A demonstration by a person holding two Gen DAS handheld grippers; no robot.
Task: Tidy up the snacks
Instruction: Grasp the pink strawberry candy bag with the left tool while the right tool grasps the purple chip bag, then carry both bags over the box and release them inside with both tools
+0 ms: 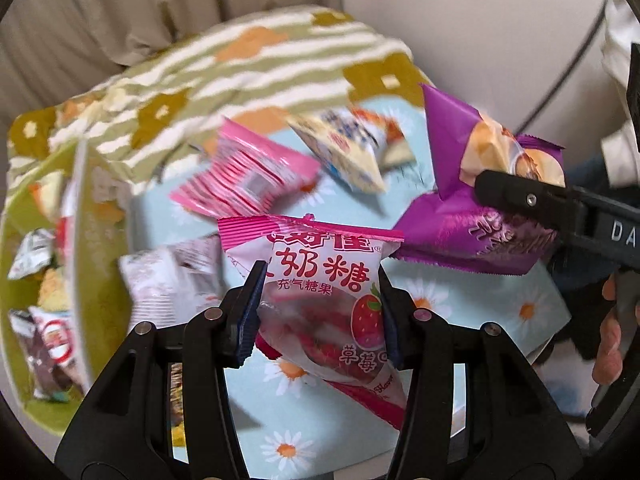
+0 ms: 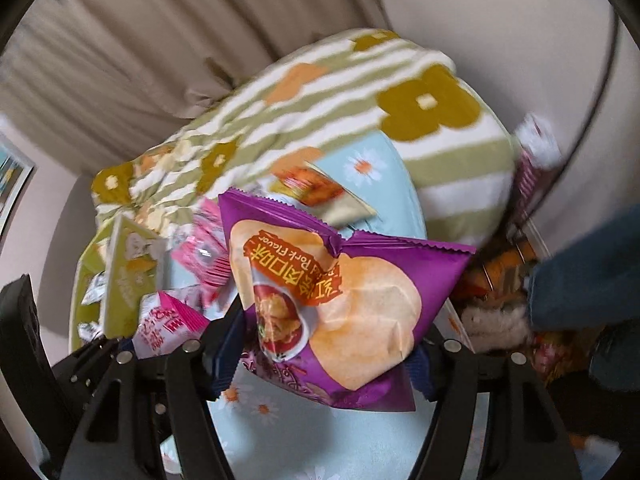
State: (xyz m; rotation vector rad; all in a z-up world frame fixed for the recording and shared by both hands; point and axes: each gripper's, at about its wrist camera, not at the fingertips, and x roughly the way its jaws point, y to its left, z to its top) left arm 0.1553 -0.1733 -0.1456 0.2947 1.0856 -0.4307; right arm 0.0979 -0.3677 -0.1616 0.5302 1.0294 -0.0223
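Observation:
My left gripper [image 1: 320,300] is shut on a pink strawberry candy packet [image 1: 320,280], held above the blue daisy cloth [image 1: 500,300]. My right gripper [image 2: 324,344] is shut on a purple chip bag [image 2: 360,280]; the bag [image 1: 480,184] and one right finger [image 1: 520,200] show at the right of the left wrist view. The candy packet also shows at lower left of the right wrist view [image 2: 164,324]. A second pink packet [image 1: 248,176] and a yellow-white packet [image 1: 348,152] lie on the cloth behind.
A green box [image 1: 80,240] with several small snacks inside stands at the left, also in the right wrist view [image 2: 128,272]. A striped flower blanket [image 1: 240,64] lies behind. A container of snacks [image 2: 500,272] sits at the right.

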